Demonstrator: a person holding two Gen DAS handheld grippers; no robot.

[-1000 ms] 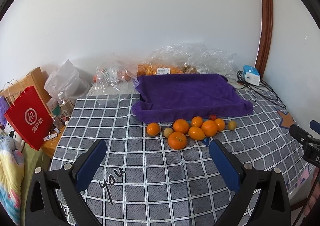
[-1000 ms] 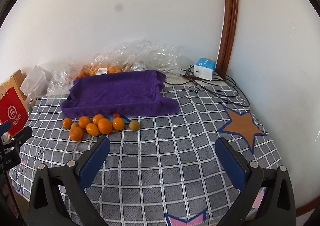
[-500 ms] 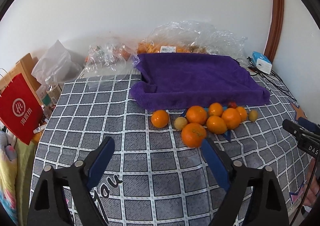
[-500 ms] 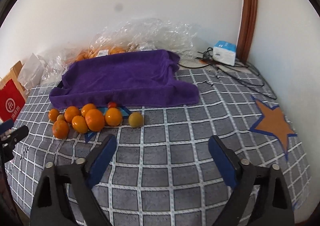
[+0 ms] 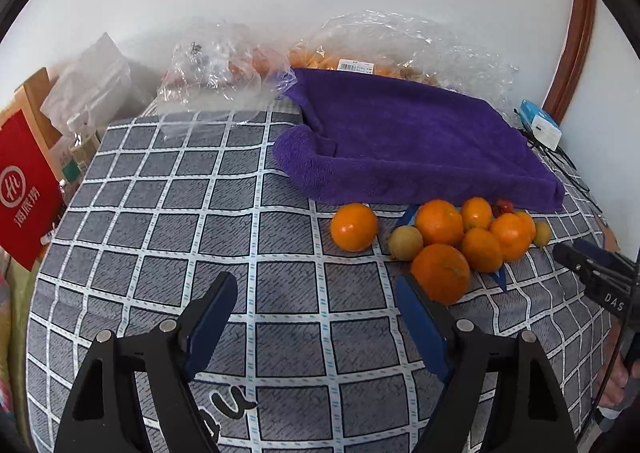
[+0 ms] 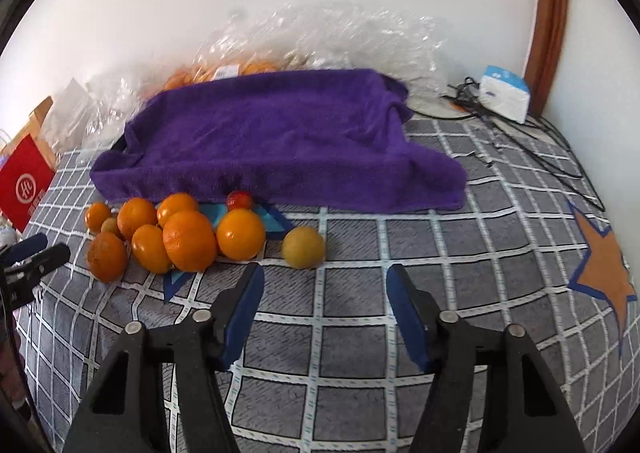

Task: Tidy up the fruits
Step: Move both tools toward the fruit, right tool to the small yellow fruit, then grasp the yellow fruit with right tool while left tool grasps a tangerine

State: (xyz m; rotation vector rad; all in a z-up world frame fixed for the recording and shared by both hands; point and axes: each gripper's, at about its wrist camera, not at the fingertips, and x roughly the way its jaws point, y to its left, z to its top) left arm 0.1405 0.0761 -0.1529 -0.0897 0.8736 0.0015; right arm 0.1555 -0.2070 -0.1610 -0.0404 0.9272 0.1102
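Left wrist view
Left gripper (image 5: 316,289): jaws wide apart, nothing between them, low over the checked tablecloth (image 5: 160,237).
Oranges (image 5: 440,223): pile on the cloth just in front of the purple towel (image 5: 400,141), ahead and right of the gripper.
Nearest orange (image 5: 440,273): just beside the right blue pad, whether touching cannot tell.
Lone orange (image 5: 354,226): left of the pile, apart from it.
Small yellow fruit (image 5: 406,242): between lone orange and pile.
Small red fruit (image 5: 505,207): at the towel edge, behind the pile.
Right gripper (image 5: 588,261): enters at right edge, fingers barely seen.
Background: plastic bags (image 5: 216,69) by the wall, red paper bag (image 5: 24,189) at left.

Right wrist view
Right gripper (image 6: 324,289): jaws wide apart, holding nothing, low over the cloth.
Yellow fruit (image 6: 303,247): alone, just ahead of the gap between the fingers, right of the pile.
Orange pile (image 6: 188,239): front left, against the towel's (image 6: 280,133) front edge.
Red fruit (image 6: 239,199): behind the pile, at the towel.
Left gripper (image 6: 32,253): at left edge near the pile.
Other: orange star print (image 6: 604,265) at right, white-blue box (image 6: 504,97) and black cables (image 6: 532,137) far right.
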